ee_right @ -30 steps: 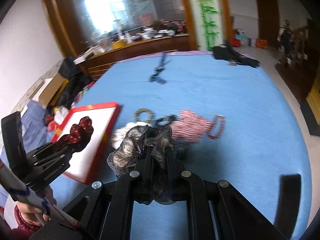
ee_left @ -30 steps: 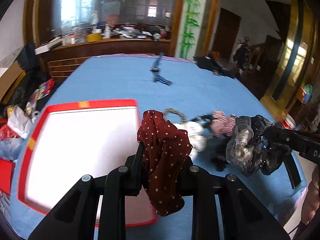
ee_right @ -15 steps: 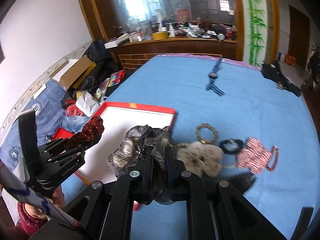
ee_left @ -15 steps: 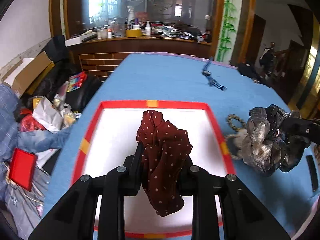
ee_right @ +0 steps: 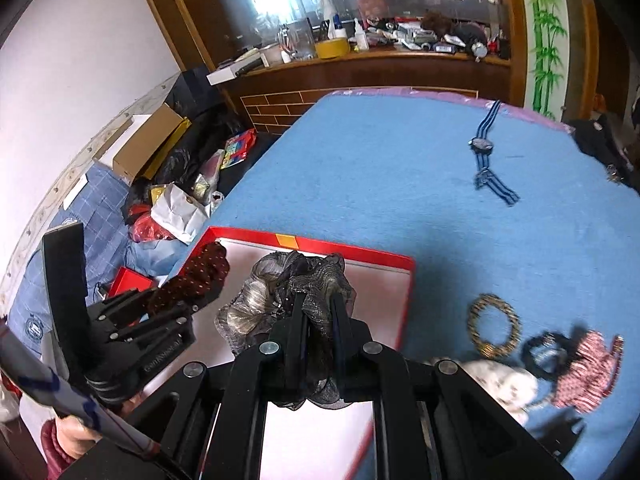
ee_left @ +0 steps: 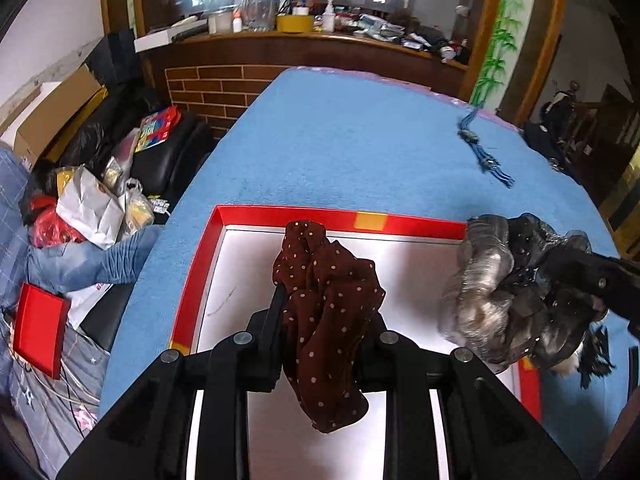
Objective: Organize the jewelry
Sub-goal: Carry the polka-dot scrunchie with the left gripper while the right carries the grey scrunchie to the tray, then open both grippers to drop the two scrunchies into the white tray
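My left gripper (ee_left: 320,304) is shut on a dark red polka-dot scrunchie (ee_left: 328,292) and holds it above the red-rimmed white tray (ee_left: 320,216). It also shows in the right wrist view (ee_right: 196,276). My right gripper (ee_right: 318,300) is shut on a grey and black sheer scrunchie (ee_right: 296,276), also above the tray (ee_right: 360,254); in the left wrist view that scrunchie (ee_left: 504,292) hangs at the tray's right side.
On the blue table cover (ee_right: 400,168), right of the tray, lie a gold bracelet (ee_right: 494,326), a black ring-shaped band (ee_right: 544,354), a red striped scrunchie (ee_right: 588,368) and a white fluffy one (ee_right: 500,384). A blue striped bolo tie (ee_right: 486,156) lies farther back. Clutter sits off the table's left edge.
Both grippers have swung left with their scrunchies, from over the pile of accessories to over the tray. The tray now fills the middle of both views.
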